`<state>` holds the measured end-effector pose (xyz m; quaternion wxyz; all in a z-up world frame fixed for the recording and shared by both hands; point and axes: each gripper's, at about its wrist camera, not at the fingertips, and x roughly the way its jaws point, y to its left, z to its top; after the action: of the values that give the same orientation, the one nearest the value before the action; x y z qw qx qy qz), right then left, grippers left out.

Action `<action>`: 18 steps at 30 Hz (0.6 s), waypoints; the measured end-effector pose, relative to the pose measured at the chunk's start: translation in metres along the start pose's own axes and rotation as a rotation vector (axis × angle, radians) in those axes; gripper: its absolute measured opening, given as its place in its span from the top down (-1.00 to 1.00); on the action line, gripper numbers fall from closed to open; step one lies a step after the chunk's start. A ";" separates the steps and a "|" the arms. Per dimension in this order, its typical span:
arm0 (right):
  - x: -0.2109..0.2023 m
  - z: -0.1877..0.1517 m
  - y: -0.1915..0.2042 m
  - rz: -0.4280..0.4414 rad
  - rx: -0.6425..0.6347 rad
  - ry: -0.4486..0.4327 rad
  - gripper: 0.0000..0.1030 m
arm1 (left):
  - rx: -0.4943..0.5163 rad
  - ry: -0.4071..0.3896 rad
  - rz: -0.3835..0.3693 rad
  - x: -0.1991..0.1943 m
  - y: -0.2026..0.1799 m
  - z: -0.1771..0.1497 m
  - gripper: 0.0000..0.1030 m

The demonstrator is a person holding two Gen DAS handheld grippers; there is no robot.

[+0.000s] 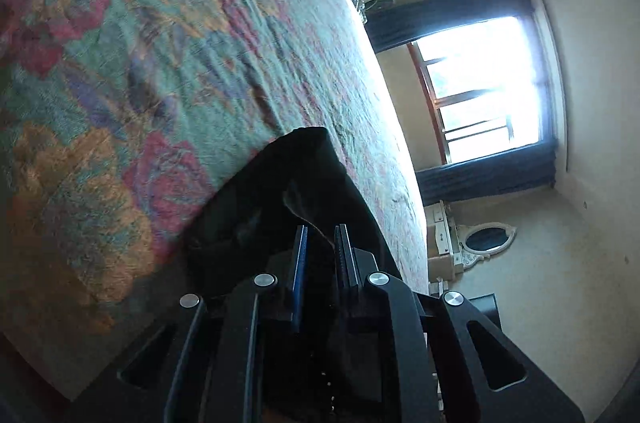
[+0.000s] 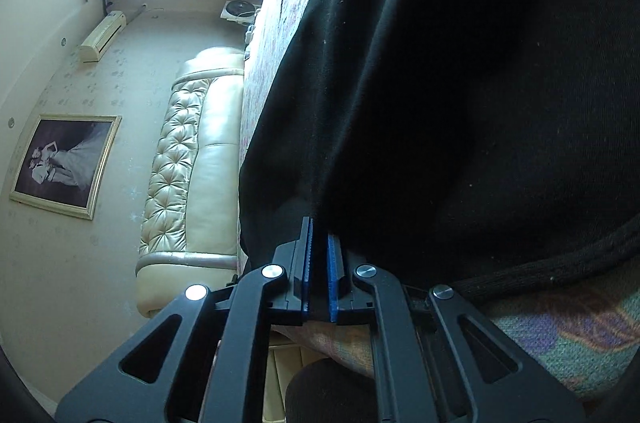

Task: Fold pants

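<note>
Nearest the lens in the left wrist view is the left gripper point(image 1: 322, 243), and its fingers look pinched on a fold of the black pants point(image 1: 276, 191). It's dark in there, so I can't swear how much cloth is actually between the pads. The pants reach out from that grip onto the floral bedspread point(image 1: 120, 71), close to the bed's edge on the window point(image 1: 484, 91) side.

In the right wrist view, the right gripper point(image 2: 319, 243) has its blue pads clamped tight on a pleat of the same pants, which fill most of the frame and drape over the bedspread toward the headboard point(image 2: 188, 159). The ribbed waistband point(image 2: 560, 267) curls just to the right of that grip.

So both hands seem to have hold, and this reads like the carry-over part of a fold. My two cents: keep both grips at the same height, keep the cloth taut between them so it doesn't sag or bunch, and lay it down flat on the bed before letting go. Don't drag it off the edge.
</note>
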<state>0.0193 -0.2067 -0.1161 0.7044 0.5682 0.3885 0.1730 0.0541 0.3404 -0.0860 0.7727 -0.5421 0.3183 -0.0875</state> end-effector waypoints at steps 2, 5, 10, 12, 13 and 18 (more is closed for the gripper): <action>0.000 0.000 0.011 0.003 -0.036 -0.006 0.88 | -0.031 -0.002 -0.011 -0.001 0.008 -0.003 0.73; 0.002 0.005 0.023 -0.038 -0.077 -0.008 0.79 | -0.006 -0.014 -0.045 -0.001 -0.003 -0.013 0.73; 0.006 -0.002 0.008 -0.050 -0.006 -0.003 0.58 | 0.046 -0.044 -0.026 0.003 -0.025 -0.028 -0.24; 0.006 -0.002 0.011 -0.058 -0.014 -0.003 0.52 | 0.017 -0.035 -0.004 0.009 -0.026 -0.035 -0.43; 0.006 -0.003 0.011 -0.053 -0.014 -0.004 0.49 | 0.015 -0.036 0.012 0.011 -0.026 -0.038 -0.43; 0.014 0.001 0.023 -0.058 0.011 -0.028 0.48 | 0.070 -0.054 0.165 0.024 -0.031 -0.044 0.27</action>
<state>0.0334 -0.1904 -0.0994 0.7113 0.5631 0.3958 0.1425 0.0541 0.2821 -0.0769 0.8041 -0.4889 0.3377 -0.0201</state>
